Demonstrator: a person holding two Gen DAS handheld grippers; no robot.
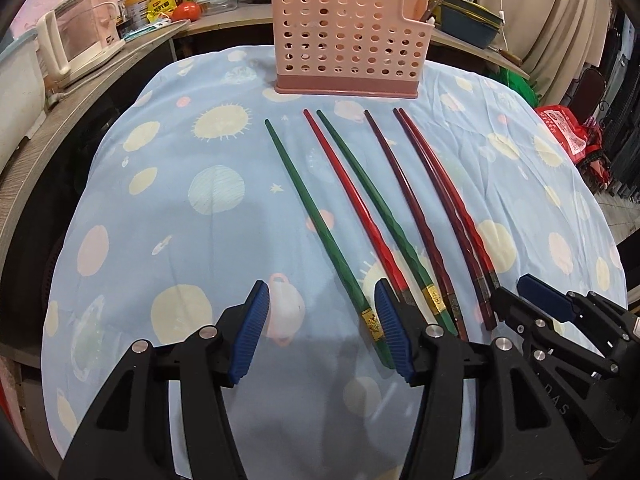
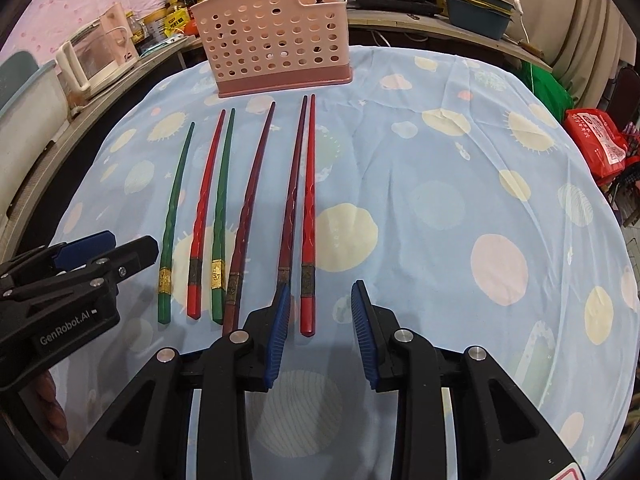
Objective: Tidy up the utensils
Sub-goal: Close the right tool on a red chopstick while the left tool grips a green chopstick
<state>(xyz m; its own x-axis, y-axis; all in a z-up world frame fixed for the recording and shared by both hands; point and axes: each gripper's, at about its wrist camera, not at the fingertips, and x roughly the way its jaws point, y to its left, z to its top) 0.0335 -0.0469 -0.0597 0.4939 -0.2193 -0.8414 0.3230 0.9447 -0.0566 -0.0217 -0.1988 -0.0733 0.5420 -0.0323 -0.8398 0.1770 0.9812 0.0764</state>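
Left wrist view: pink perforated plastic utensil holder (image 1: 347, 36) stands upright at the far edge of the cloth-covered surface (image 1: 168, 200); contents indiscernible. Six lacquered chopsticks (image 1: 360, 216) lie before it. Left claw (image 1: 320, 320) spread, empty. Right claw (image 2: 320, 316) spread, empty.

Left gripper (image 1: 322, 332) finger hides green chopstick (image 1: 320, 224) butt
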